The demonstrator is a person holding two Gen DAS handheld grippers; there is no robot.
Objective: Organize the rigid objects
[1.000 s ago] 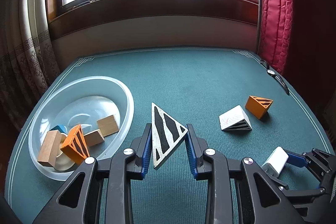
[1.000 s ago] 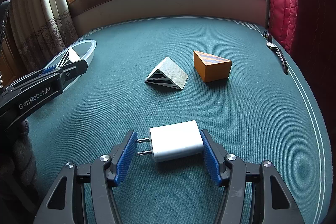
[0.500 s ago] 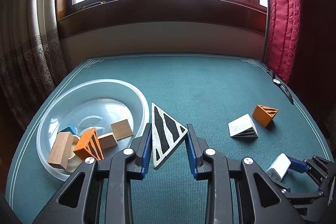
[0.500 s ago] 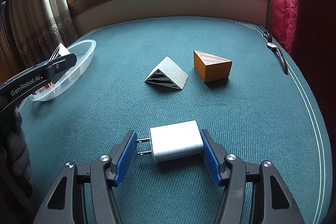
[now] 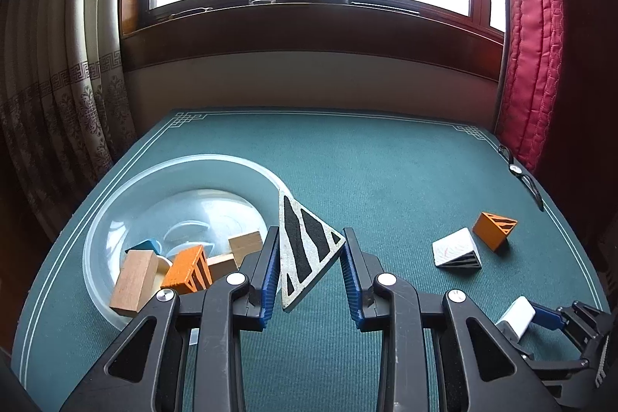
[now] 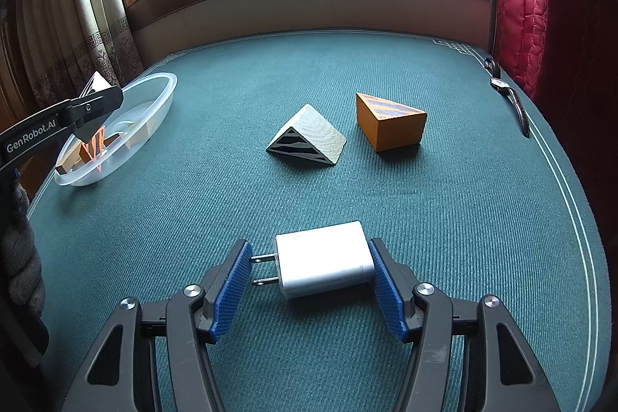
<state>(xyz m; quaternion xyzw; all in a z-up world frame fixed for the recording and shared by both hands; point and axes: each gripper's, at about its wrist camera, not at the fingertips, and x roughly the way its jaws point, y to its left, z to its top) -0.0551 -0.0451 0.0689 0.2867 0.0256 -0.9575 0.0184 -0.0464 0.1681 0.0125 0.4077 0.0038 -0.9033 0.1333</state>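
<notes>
White black-striped triangular wood block being pinched in L gripper jaws beside clear plastic bowl, R gripper jaws bracketing white plug charger lying on green felt worktop, grip unclear.

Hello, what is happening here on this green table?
A person is sorting small things into a clear plastic bowl. The left gripper holds a white triangular block with black stripes beside the bowl's rim. The right gripper has a white plug charger between its jaws. A white striped wedge and an orange striped wedge lie on the table.
</notes>
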